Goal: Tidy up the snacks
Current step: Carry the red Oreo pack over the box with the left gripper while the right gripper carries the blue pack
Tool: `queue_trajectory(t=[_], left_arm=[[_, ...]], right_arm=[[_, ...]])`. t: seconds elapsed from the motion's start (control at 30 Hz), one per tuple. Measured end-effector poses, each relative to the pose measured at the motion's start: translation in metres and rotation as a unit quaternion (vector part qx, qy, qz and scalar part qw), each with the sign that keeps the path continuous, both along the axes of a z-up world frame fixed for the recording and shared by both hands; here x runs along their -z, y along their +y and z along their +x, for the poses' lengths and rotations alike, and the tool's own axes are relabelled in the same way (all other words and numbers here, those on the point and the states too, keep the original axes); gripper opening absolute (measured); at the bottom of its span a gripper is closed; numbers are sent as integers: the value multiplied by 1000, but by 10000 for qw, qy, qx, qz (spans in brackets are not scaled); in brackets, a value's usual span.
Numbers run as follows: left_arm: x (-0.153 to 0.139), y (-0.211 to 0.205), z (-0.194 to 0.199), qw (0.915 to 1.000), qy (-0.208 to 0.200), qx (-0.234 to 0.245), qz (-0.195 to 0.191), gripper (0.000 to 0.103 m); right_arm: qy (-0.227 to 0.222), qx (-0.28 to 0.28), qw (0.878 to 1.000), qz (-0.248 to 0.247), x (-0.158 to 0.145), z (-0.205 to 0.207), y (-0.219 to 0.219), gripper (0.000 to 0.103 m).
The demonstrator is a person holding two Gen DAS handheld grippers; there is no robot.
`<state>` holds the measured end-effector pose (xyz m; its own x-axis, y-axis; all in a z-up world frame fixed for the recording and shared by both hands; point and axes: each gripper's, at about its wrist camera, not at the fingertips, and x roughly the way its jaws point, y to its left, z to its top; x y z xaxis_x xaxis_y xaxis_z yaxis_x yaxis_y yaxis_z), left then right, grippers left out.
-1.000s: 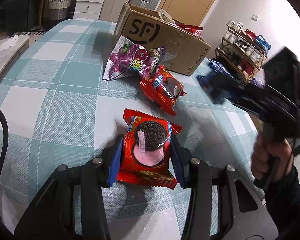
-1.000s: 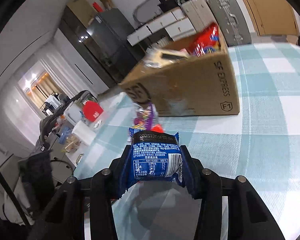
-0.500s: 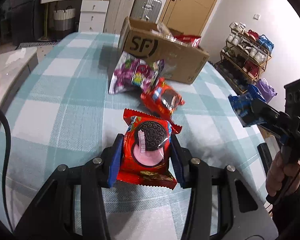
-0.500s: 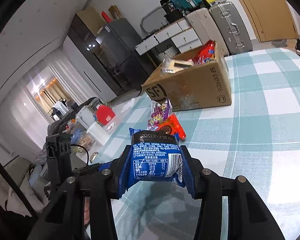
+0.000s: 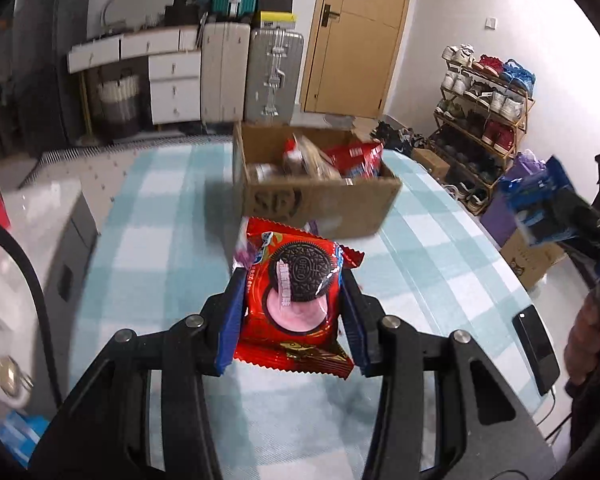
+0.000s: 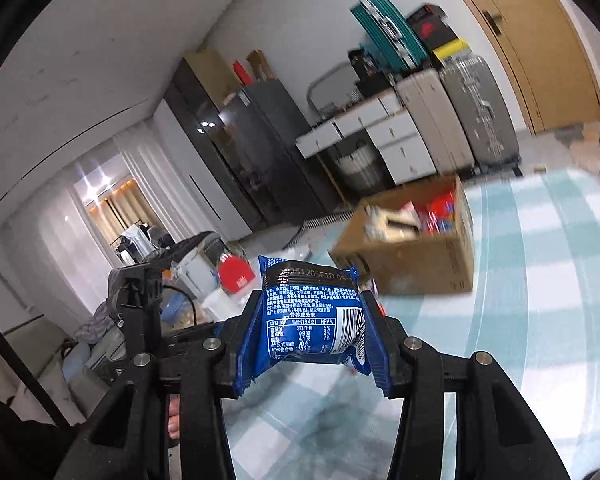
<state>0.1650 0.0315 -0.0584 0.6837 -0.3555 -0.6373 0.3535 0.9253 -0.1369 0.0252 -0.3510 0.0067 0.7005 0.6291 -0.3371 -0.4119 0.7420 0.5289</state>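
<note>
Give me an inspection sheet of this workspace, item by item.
Surface: table under a teal-and-white checked cloth.
Job's things: open cardboard box with snacks inside; red cookie pack; blue cookie pack.
Clutter: dark phone near the table's edge.
Grippers: left gripper shut on the red pack; right gripper shut on the blue pack.
Cables: black cable at the left.
Surroundings: suitcases, shoe rack, wooden door.

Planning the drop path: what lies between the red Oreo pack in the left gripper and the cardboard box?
In the left wrist view, only checked tablecloth and a purple wrapper edge behind the red Oreo pack, before the cardboard box.
</note>
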Motion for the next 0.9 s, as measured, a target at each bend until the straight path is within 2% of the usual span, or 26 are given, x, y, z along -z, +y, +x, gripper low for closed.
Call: queue_trajectory(t=[0.2,0.4,0.57,0.7,0.8,0.9], left_arm=[[-42,6,23,9999,-31,63,-152,41],[-89,6,47,9993,-76,140,-337,41],[-125,-3,72,9993,-84,187,-305,41],[-148,-17,98,9994,-71,239,-256,42],[-157,-28,122,9992,73,250,-300,41],[-161,-37,147,9993,176,227,-258,41]], right_arm=[[-188,7,9998,-15,-39,15,0,47],[-536,6,9976,-448,-84,32,12,47],[-736,-23,9945,-739,-116,51,23,47],[-613,145,9936,-938,-129,79,29,47],[-388,335,9955,-802,-133,106,23,47],[-231,530,9945,-876,-135,131,21,47]])
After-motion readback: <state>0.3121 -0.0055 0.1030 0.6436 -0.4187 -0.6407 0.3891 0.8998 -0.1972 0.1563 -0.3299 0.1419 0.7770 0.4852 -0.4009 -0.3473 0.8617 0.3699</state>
